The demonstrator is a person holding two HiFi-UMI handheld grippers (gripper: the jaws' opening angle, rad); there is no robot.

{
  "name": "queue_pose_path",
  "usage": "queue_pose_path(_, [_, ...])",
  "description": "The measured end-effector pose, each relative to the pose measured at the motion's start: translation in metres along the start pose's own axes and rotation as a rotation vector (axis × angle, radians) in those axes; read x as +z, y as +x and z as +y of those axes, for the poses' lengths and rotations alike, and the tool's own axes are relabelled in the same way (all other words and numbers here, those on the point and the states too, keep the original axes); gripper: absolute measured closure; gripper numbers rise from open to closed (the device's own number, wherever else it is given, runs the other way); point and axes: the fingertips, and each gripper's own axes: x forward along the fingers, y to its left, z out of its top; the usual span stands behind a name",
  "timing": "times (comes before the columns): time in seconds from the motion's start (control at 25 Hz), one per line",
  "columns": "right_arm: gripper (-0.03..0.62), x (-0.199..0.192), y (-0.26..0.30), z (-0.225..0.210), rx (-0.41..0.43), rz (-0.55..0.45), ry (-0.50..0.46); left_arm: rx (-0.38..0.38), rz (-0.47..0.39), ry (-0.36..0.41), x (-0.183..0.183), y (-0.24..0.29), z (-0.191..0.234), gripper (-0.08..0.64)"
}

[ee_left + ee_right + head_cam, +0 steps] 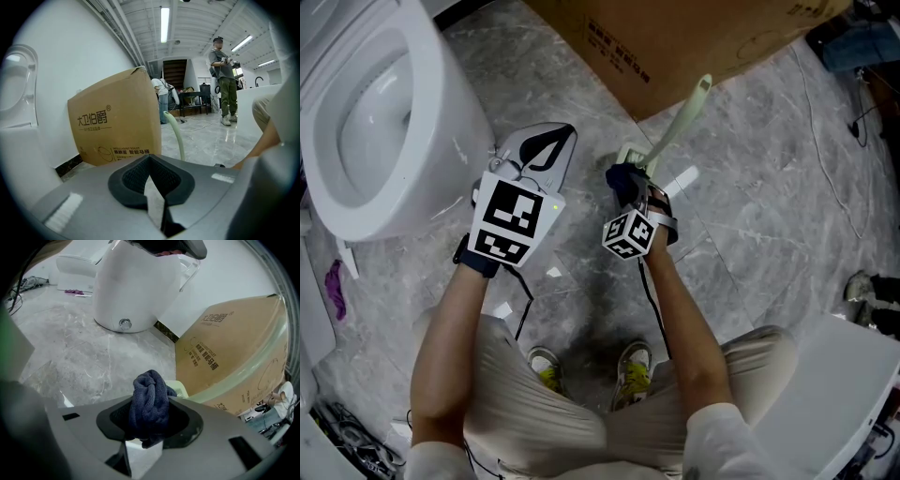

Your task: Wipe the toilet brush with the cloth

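The toilet brush [680, 117] has a pale green handle that leans up to the right from its holder on the floor, in front of the box. My right gripper [628, 185] is shut on a bunched dark blue cloth [622, 180], right beside the low end of the handle. In the right gripper view the cloth [149, 401] fills the jaws and the green handle [225, 381] runs close behind it. My left gripper [547, 147] is to the left of the brush, jaws together and holding nothing. From the left gripper view the handle [178, 136] stands ahead.
A white toilet [366, 112] stands at the left, close to my left gripper. A large cardboard box [675, 37] sits behind the brush. Cables [825, 159] lie on the marble floor at the right. A white fixture [844, 394] is at the lower right. A person [225, 79] stands far off.
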Motion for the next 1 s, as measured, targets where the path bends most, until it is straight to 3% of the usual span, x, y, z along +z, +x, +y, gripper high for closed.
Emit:
queue_pose_path(0.56, [0.437,-0.007,-0.006,0.007,0.008,0.021,-0.018,-0.002,-0.024,-0.015,0.004,-0.002,0.005,0.56])
queue_pose_path(1.0, [0.434,-0.022,-0.028,0.031,0.065,0.055,-0.113,-0.02,-0.072,-0.035,0.016,0.005,0.004,0.56])
